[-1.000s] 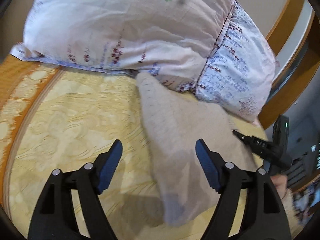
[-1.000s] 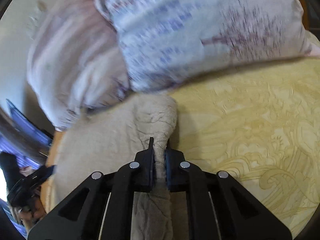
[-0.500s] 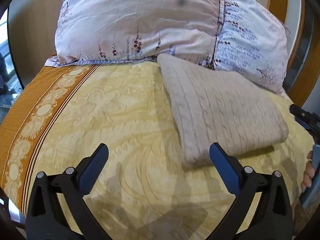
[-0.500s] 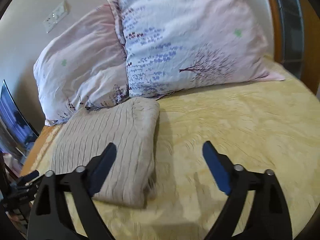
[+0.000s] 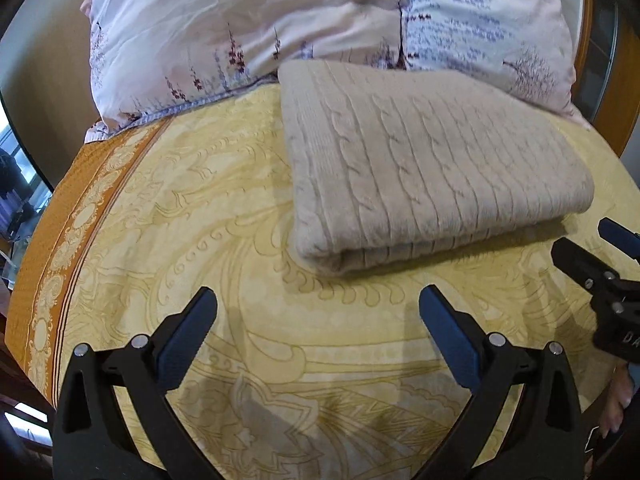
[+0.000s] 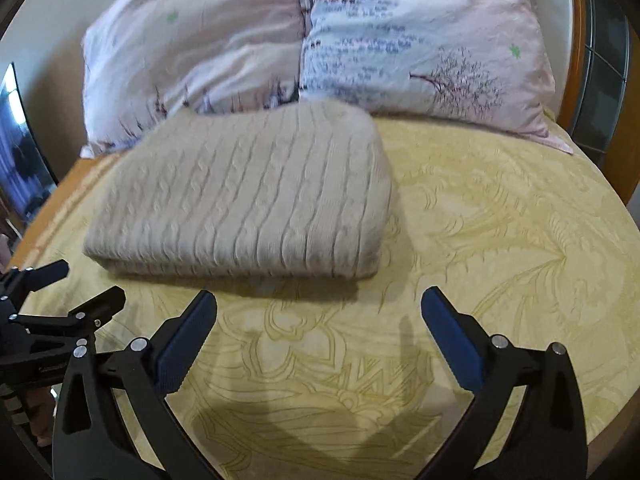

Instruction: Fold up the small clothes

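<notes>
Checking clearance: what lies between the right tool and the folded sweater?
Only bare yellow bedspread, seen in the right wrist view: the open right tool sits apart from the folded sweater.

The folded beige cable-knit sweater [image 5: 420, 168] carries raised rope-like ribs. The pale yellow bedspread [image 5: 248, 216] under it bears darker gold scrollwork, with an orange medallion border [image 5: 60, 248] on one edge. One pale pink pillow [image 5: 240, 20] shows dark purple sprigs; the white pillow [image 6: 420, 40] shows blue-violet rows and a purple tree.
</notes>
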### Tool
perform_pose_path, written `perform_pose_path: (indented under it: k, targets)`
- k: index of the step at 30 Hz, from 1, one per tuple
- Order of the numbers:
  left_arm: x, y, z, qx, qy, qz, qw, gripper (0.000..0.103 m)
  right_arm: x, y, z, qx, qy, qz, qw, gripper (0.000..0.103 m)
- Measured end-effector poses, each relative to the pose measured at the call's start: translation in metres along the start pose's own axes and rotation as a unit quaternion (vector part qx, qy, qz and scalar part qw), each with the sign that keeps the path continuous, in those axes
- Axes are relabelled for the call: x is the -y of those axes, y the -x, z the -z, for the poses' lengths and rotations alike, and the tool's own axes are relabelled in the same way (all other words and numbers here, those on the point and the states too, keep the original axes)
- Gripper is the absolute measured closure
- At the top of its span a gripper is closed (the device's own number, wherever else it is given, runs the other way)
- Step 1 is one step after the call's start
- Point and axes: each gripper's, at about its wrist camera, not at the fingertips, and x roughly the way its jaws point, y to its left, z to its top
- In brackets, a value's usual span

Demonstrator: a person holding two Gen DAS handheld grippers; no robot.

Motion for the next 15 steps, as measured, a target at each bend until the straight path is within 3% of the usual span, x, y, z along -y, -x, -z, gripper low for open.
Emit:
perform_pose_path:
  k: [15]
  targets:
    - [-0.008, -0.01, 0.001, -0.023, 0.024, 0.028, 0.9991, 0.002, -0.006, -0.016, 0.005, -0.039, -0.001, 0.04, 0.998, 0.001]
